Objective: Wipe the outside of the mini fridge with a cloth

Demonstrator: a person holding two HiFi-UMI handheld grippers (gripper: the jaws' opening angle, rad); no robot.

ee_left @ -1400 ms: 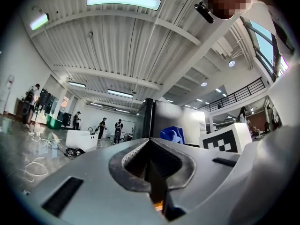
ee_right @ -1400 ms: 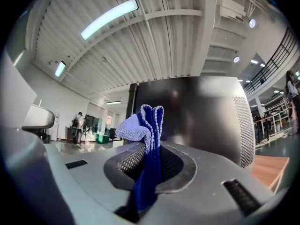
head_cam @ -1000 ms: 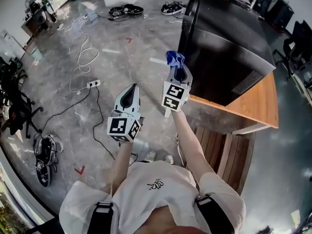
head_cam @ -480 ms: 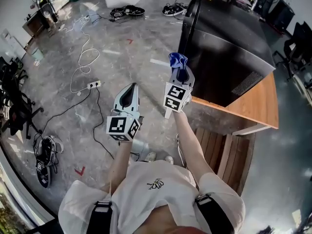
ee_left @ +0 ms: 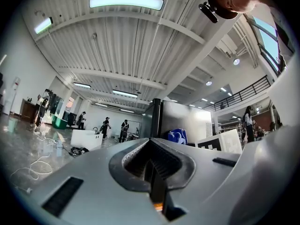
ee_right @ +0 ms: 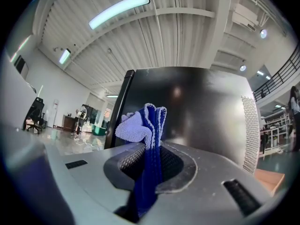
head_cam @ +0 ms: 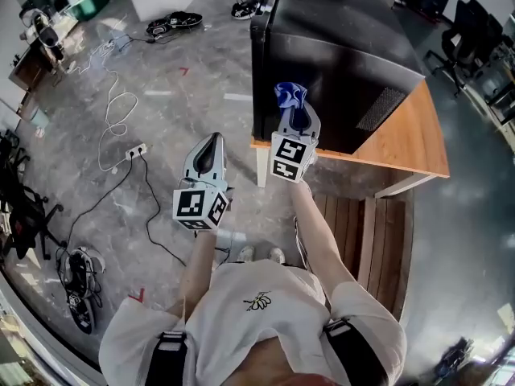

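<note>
One cloth (head_cam: 288, 96) is clenched in the right tongs (head_cam: 293, 119), while the left tongs (head_cam: 212, 141) are closed on nothing; it should be pressed flat and swept evenly across the fridge (head_cam: 338, 51)

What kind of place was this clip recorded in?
Probably a big open office or lab hall, not a home: loose cables and a power strip on the polished floor, office chairs at the edge, and a high beamed ceiling with strip lights and a mezzanine railing.
</note>
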